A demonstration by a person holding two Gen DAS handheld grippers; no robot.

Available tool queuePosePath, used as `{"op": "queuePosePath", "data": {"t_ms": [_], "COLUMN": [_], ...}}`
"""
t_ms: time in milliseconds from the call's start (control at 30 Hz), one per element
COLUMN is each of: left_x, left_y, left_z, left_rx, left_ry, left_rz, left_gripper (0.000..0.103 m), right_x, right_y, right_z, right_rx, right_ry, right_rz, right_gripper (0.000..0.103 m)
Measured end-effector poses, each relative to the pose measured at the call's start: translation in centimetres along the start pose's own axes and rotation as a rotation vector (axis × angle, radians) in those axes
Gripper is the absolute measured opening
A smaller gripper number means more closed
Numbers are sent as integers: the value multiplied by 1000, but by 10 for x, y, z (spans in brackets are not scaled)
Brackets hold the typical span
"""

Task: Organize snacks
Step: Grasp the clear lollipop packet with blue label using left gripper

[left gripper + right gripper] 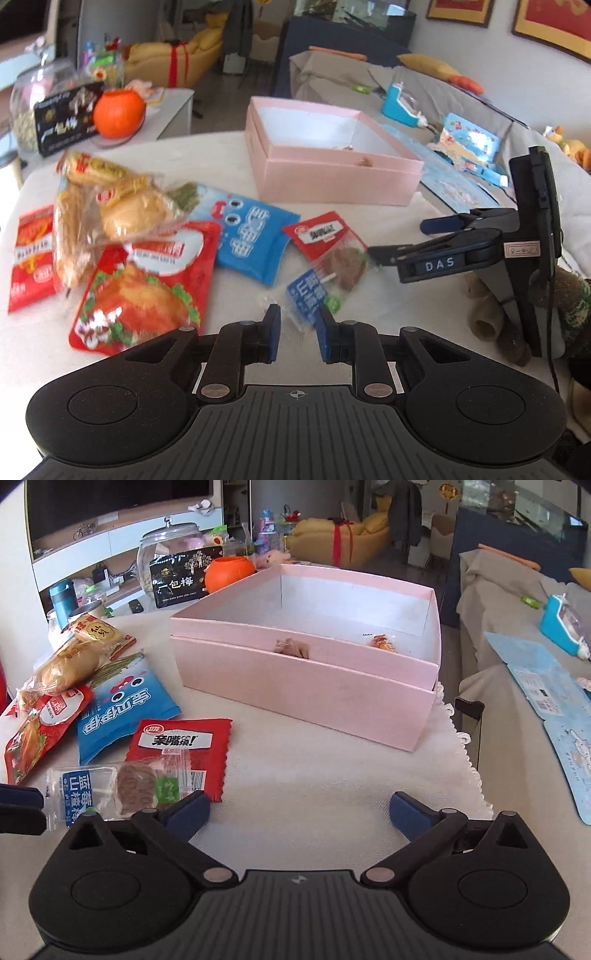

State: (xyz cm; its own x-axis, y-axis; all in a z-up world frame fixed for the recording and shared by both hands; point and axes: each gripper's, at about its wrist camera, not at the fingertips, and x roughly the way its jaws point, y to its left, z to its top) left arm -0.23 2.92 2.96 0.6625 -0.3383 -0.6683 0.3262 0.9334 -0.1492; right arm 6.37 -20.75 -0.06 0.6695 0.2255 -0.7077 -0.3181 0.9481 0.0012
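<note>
A pink box (pixel 332 177) (pixel 306 686) stands open on the white table with a small orange wrapped snack (pixel 384 643) inside. Snack packets lie left of it: a blue packet (pixel 243 232) (pixel 118 712), a red packet (pixel 325 240) (pixel 181 746), a clear blue-labelled packet (pixel 310 299) (pixel 107 790), a chicken packet (pixel 144 291) and bread bags (pixel 122 206). My left gripper (pixel 298 332) is part open, its pads either side of the clear packet's end, apart from it. My right gripper (pixel 299 812) is wide open and empty in front of the box, and shows in the left wrist view (pixel 406 251).
A glass jar (pixel 166 557), a black box (pixel 184 578) and an orange ball (pixel 229 572) stand at the table's far side. A lace mat edge (pixel 465 760) marks the table's right side. A grey sofa (pixel 517 686) with blue packets lies to the right.
</note>
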Motion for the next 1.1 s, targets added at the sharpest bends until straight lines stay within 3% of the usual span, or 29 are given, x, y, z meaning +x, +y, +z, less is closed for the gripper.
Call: {"op": "queuePosePath", "data": {"t_ms": [167,333,400,533,633,800,933,1100], "left_x": [20,60,67,76,79,85,83,73], "left_y": [-32,-72,-80,-78,-75,-72,-71,-60], "left_z": [25,29,29,41,46,45,39,37], "left_rx": [229,548,607,542,519,477,438,357], "left_ry": [1,79,63,82,88,137,122,105], "left_rz": [-9,74,70,61,46,-34,-34,-14], "left_gripper": [28,30,30,32,32,46,48,42], "right_x": [0,-1,-1,2,4,3,3,3], "right_y": [-2,-11,-22,-40,-30,-34,-33,-33], "right_z": [0,4,7,6,3,3,3,2], "right_rx": [8,36,76,130,81,98,95,96], "right_ry": [-8,8,13,-1,-7,-11,-13,-17], "right_rz": [7,0,-17,-28,-69,-56,-61,-61], "right_gripper": [103,103,103,103,103,103,103,103]}}
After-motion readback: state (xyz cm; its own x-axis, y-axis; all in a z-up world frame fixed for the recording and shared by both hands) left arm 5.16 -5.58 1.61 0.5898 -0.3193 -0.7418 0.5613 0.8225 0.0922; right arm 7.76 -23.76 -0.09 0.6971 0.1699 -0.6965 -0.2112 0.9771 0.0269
